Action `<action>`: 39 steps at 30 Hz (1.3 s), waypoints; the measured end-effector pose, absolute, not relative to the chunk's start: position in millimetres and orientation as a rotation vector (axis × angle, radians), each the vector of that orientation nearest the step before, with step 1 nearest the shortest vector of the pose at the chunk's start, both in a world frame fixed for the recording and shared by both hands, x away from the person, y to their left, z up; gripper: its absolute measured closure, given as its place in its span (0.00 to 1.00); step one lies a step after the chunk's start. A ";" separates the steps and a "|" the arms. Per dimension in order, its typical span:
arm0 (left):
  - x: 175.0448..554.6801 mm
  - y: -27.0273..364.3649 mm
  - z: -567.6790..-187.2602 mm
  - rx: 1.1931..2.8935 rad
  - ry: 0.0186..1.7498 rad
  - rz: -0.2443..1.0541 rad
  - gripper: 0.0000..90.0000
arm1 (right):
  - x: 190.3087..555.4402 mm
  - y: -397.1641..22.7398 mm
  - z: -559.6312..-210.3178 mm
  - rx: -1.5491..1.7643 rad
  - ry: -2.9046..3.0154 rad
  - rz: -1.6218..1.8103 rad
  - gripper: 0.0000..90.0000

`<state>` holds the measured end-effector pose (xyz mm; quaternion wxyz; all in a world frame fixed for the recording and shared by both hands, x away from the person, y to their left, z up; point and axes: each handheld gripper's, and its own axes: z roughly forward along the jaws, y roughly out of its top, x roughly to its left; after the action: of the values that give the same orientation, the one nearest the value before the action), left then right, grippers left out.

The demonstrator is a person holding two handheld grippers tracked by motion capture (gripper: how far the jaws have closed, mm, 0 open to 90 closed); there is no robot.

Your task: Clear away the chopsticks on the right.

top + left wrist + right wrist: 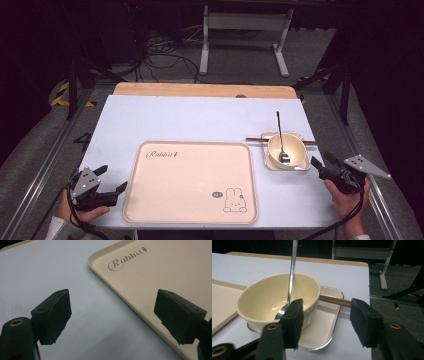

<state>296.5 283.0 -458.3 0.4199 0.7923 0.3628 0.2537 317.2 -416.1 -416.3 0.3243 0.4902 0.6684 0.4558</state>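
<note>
The desk (200,117), covered in a pale sheet with a wooden edge showing at its far side, is carrying everything here, and the largest thing on it is a cream serving tray (190,182) lying flat near the person's side, bare apart from its print: the word "Rabbit" in script at the far left corner and a small drawn rabbit with a little green badge (too small to read) near the right front. To the right of the tray, just beside it, a cream bowl (286,150) is sitting in a small square metal dish (329,322), with a pair of brown chopsticks (335,301) lying across the dish behind the bowl and a metal spoon (281,140) leaning inside the bowl, its handle pointing away. The right gripper (325,315) is hovering just beside the dish with its jaws spread and nothing between them, lined up on the bowl's near wall. The bowl is looking like glazed ceramic or hard melamine, so it is probably stiff, smooth and rather slippery, possibly breakable; pinching the rim, one jaw inside and one outside, seems the surest hold, while minding that the loose spoon could slide or tip out. The left gripper (107,181) is resting at the tray's left edge, jaws wide apart, holding nothing.
</note>
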 end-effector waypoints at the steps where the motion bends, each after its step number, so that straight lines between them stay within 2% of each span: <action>1: 296.6 282.1 -458.3 2.002 0.897 0.632 0.15 | 321.1 -417.4 -414.5 1.281 1.749 1.189 0.57; 5: 298.8 276.7 -461.0 2.040 0.876 0.641 0.16 | 338.7 -420.8 -410.7 1.294 1.768 1.159 0.66; 8: 300.5 278.1 -462.9 2.047 0.886 0.631 0.16 | 351.8 -421.3 -410.1 1.315 1.797 1.102 0.78; 15: 300.2 281.4 -463.0 2.030 0.913 0.626 0.17 | 383.7 -421.8 -403.7 1.360 1.815 1.091 0.95; 22: 299.0 277.1 -462.3 2.046 0.910 0.617 0.18 | 414.3 -421.2 -407.9 1.429 1.812 1.102 1.00; 28: 298.1 275.4 -462.5 2.061 0.886 0.613 0.18 | 433.6 -416.2 -421.1 1.439 1.881 0.999 1.00; 39: 297.9 276.7 -462.9 2.061 0.878 0.599 0.17 | 442.9 -410.1 -433.0 1.483 1.952 0.917 1.00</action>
<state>297.9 276.7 -462.9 0.3997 0.8146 0.3470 0.2369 442.9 -410.1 -433.0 0.2592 0.5471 0.7203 0.3385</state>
